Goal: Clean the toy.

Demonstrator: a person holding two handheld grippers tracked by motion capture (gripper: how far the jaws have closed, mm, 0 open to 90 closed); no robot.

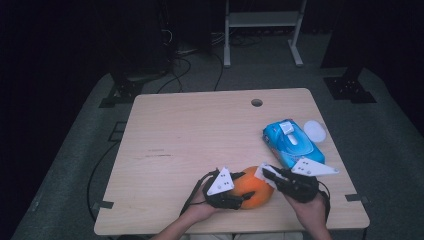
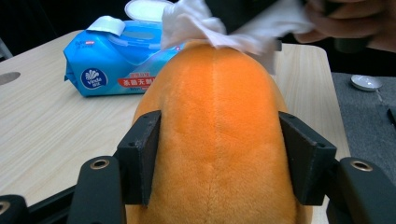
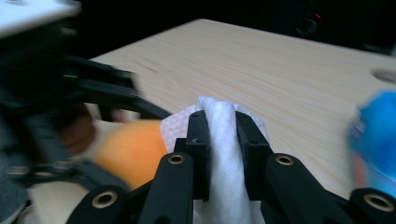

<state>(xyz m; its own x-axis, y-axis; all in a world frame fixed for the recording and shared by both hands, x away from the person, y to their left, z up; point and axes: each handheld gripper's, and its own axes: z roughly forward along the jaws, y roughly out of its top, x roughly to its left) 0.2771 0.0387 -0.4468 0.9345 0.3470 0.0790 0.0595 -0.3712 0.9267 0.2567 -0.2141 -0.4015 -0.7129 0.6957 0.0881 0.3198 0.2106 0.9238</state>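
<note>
Dark surroundings and grey carpet frame a pale wooden table point(image 1: 200, 145) with a round cable hole point(image 1: 256, 102) near its far edge. Close to the near edge, the left gripper point(image 1: 246, 196) has its jaws pressed against both flanks of an orange plush toy point(image 1: 252, 192); in the left gripper view the black pads point(image 2: 140, 156) sit firmly on either side of the fuzzy orange body point(image 2: 217, 135). The right gripper point(image 1: 265, 174) comes in from the right, its jaws pinched on a folded white wipe point(image 3: 219, 140), and that wipe point(image 2: 205, 25) lies against the toy's far top end. Just beyond the right hand point(image 1: 312, 207), a blue pack of wet wipes point(image 1: 292, 142) rests on the table's right side with its flap open, and a white round lid point(image 1: 315, 131) sits just beside it at the edge
</note>
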